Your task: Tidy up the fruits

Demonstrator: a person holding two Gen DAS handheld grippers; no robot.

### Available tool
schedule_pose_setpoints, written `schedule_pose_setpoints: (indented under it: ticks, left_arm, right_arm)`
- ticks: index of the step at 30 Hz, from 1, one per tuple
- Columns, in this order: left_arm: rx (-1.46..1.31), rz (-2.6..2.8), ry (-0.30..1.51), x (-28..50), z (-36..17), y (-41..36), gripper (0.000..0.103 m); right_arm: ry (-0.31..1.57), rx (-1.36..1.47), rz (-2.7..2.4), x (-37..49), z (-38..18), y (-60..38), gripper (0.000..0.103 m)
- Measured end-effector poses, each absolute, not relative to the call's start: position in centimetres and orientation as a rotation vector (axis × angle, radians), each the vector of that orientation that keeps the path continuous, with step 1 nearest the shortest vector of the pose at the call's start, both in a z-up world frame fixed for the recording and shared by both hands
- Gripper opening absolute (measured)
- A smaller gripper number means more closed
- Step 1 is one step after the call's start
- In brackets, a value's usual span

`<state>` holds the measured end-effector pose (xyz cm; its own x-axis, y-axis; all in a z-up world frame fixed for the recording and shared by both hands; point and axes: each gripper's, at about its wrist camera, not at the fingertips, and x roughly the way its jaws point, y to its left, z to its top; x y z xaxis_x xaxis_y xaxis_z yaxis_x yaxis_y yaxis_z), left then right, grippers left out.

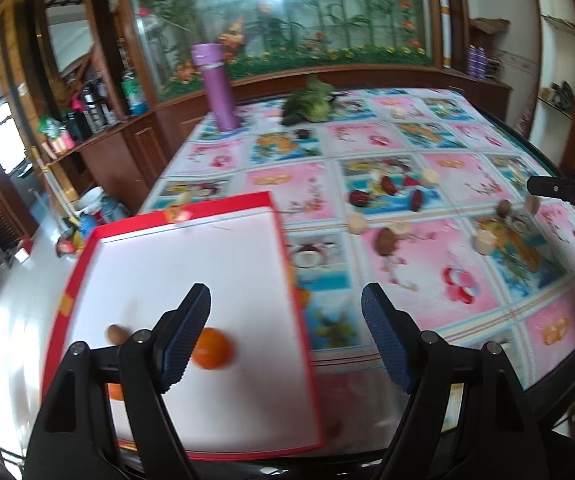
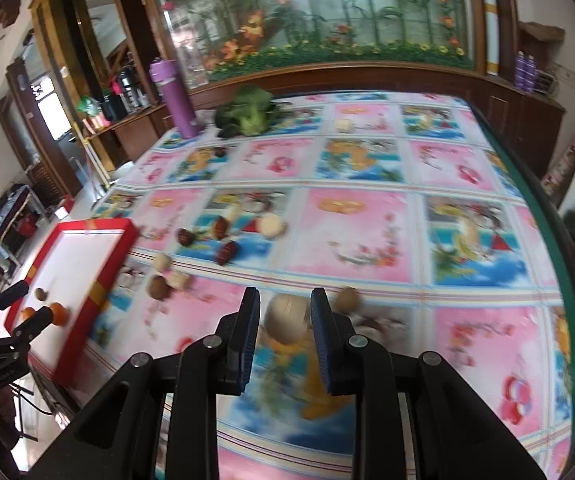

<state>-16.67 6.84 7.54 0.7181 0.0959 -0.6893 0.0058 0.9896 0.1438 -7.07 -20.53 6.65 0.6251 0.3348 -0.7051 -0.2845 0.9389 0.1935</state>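
Observation:
A red-rimmed white tray [image 1: 191, 272] lies at the table's left edge and holds an orange fruit [image 1: 212, 349], a small brown fruit [image 1: 116, 334] and a second orange one half hidden behind my finger. My left gripper [image 1: 285, 308] hangs open over the tray's right rim with nothing in it. In the right wrist view the tray [image 2: 79, 256] sits at the far left with the left gripper [image 2: 27, 306] above it. My right gripper [image 2: 285, 304] is narrowed around a tan round fruit [image 2: 287, 318], its pads against the fruit's sides, just above the flowered tablecloth.
Dark red-brown fruits [image 2: 223, 240] and several tan ones [image 2: 273, 226] are scattered mid-table. A brownish fruit [image 2: 347, 300] lies just right of my right finger. A purple bottle [image 2: 175, 100] and leafy greens [image 2: 247, 114] stand at the far edge. The green table rim [image 2: 559, 240] curves along the right.

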Motion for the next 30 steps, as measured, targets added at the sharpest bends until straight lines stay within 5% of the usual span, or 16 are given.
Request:
schedule_pose_setpoints:
  ticks: [14, 30]
  left_arm:
    - [0.199, -0.169, 0.864, -14.7, 5.7, -2.1, 0.079]
    - [0.22, -0.228, 0.898, -13.9, 4.7, -3.9, 0.079]
  right_arm:
    - [0.861, 0.131, 0.361, -5.5, 3.1, -26.1, 0.026]
    - [0.827, 0.873, 0.49, -4.2, -0.9, -41.5, 0.029]
